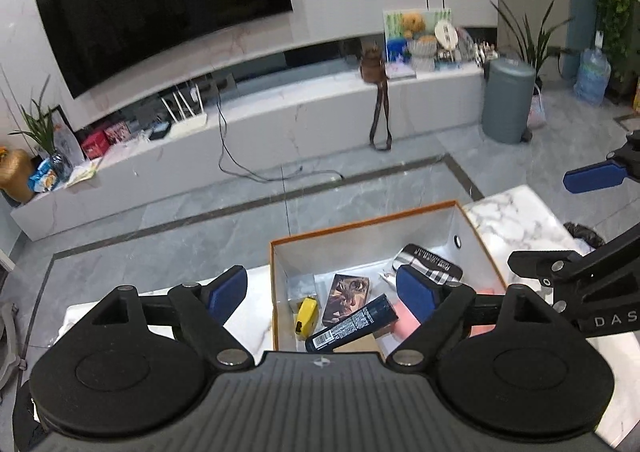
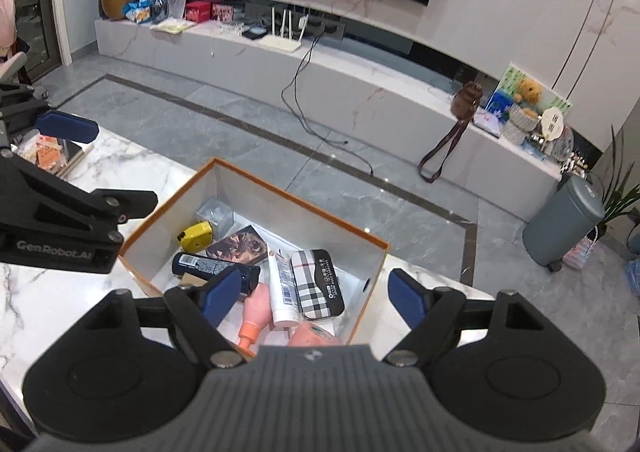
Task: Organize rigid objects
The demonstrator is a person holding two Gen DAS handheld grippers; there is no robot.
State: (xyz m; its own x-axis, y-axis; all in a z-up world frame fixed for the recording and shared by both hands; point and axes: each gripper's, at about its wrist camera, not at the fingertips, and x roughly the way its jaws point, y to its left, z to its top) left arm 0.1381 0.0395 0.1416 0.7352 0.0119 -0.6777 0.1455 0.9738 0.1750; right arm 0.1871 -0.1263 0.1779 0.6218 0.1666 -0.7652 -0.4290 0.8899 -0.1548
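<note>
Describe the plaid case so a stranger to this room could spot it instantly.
Find the orange-rimmed box on the marble table, opposite the big TV. Inside it, look toward the right-hand wall as the right wrist camera sees it, just right of the upright-lying white tube. The plaid case is the flat, rounded one, the only item with a tan, black and white check and a black strip of white lettering.

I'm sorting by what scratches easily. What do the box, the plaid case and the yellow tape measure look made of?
Box: likely cardboard, with thin flat walls, matte white inside and an orange edge.
Plaid case: looks like printed fabric or faux leather over a hard shell, with a dark glossy rim; I cannot tell which.
Tape measure: probably hard plastic, smooth and slightly shiny.
</note>
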